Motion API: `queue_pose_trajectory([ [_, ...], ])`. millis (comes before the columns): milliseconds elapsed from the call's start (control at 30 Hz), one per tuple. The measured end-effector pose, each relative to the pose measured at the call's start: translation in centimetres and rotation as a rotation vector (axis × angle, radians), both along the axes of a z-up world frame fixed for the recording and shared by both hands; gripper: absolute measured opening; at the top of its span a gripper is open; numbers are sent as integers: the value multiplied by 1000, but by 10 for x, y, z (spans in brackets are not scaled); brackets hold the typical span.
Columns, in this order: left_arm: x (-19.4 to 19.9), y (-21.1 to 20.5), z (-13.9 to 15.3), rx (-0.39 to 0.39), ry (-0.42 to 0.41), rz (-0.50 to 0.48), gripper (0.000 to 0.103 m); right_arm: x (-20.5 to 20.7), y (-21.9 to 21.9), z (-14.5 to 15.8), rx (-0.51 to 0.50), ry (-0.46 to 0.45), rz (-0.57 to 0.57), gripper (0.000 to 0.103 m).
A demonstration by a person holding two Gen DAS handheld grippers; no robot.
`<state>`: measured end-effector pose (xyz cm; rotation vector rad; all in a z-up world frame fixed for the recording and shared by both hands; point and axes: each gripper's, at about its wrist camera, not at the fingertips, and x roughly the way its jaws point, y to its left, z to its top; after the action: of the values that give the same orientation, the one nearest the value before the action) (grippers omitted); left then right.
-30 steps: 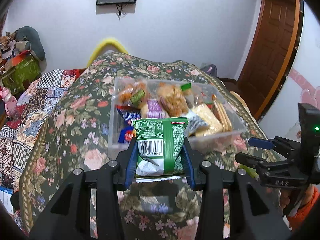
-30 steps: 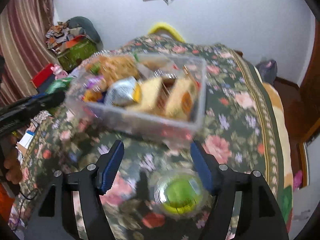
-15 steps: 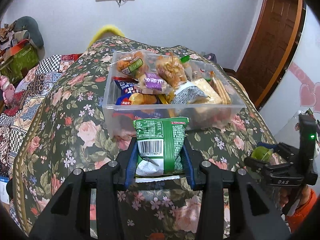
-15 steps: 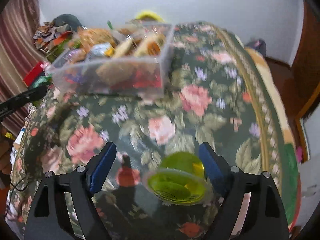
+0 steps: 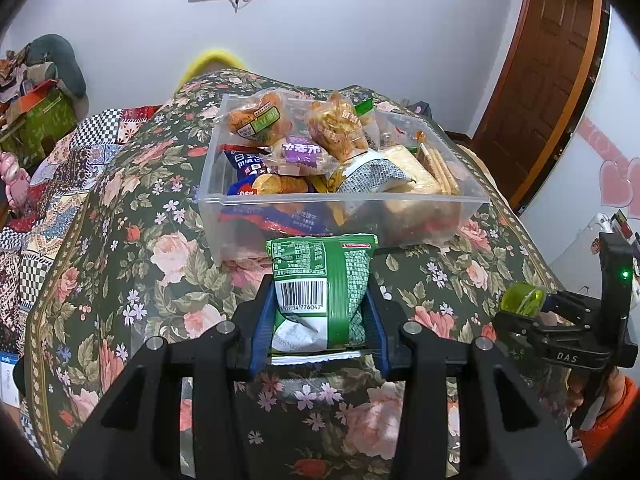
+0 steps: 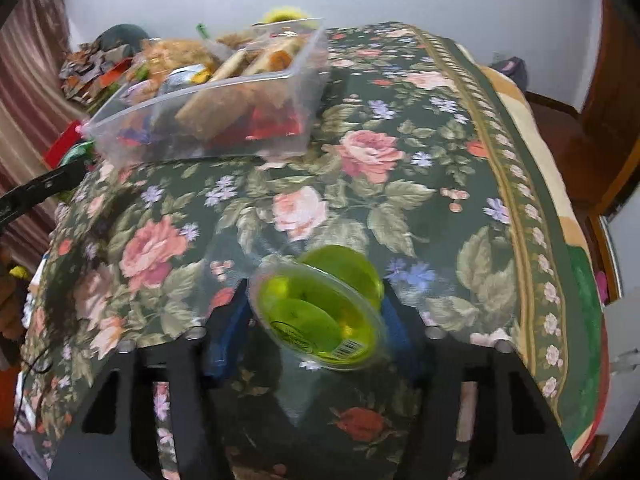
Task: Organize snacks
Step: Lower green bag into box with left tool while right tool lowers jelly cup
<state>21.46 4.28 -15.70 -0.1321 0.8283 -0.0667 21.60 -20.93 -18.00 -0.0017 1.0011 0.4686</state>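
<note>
Now green packet (image 5: pixel 322 292) upright in left tool (image 5: pixel 320 320); jelly cup (image 6: pixel 320 304) tilted.

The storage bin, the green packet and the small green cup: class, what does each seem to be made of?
Storage bin: clear rigid plastic; the snacks show through its walls.
Green packet: printed plastic film, glossy and creased, with a barcode.
Green cup: translucent plastic with a sealed film lid, probably holding jelly.

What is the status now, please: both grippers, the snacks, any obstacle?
Left gripper shut on green packet. Right gripper closing on green jelly cup. Clear bin ahead, heaped full. Nothing in the way.
</note>
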Motion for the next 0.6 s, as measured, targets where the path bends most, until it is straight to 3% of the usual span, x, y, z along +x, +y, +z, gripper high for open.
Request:
queue_pose_trajectory([
  [200, 1, 2, 12, 6, -35, 5, 41, 3, 0, 12, 46, -38, -25, 54],
  [600, 42, 5, 48, 33, -132, 38, 41, 40, 42, 80, 126, -220, 26, 54],
])
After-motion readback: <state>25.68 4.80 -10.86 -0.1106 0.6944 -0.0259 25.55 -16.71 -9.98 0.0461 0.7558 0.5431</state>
